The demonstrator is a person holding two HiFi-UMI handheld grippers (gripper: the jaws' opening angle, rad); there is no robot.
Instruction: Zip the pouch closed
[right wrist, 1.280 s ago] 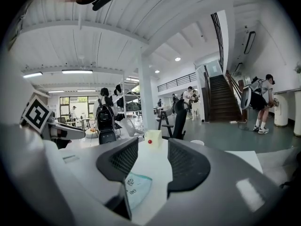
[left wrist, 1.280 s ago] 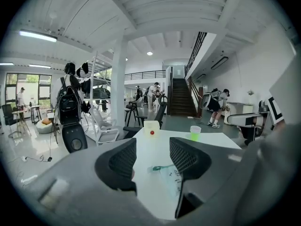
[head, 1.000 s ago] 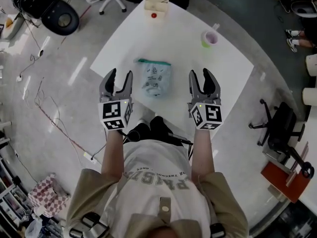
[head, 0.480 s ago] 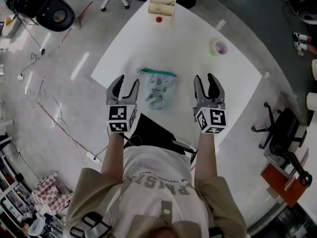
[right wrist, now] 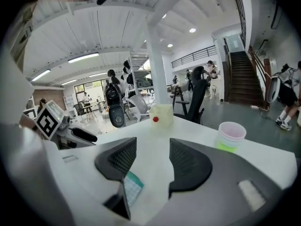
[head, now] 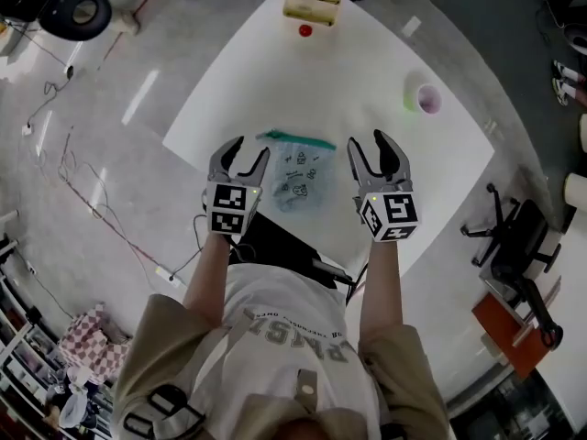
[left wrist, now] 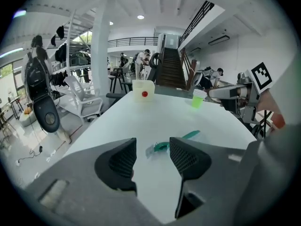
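Pouch: The see-through pale blue plastic pouch [head: 299, 177] with small dark drawings lies flat on the white table [head: 367, 53], close to the edge nearest the person.
Place between hands: The pouch sits right between the two grippers, with one just beside each side of it.
Green zip: The green zip strip [head: 298, 139] is the pouch's far edge. Its long way goes side to side, from one gripper to the other. The pouch's mouth points away from the person.
Left gripper: The left gripper [head: 248, 149] has its jaws apart and holds nothing. In the left gripper view, the zip's left end [left wrist: 162, 146] lies on the table straight ahead, in the gap.
Right gripper: The right gripper [head: 367, 142] has just been opening wider. Nothing is between its jaws. The pouch's corner [right wrist: 132, 189] peeks out under its left jaw.
Nearer hand: The left one looks nearer to a zip end.
Pull tab: A small pale bit sits at the left end; it is too small to be sure.
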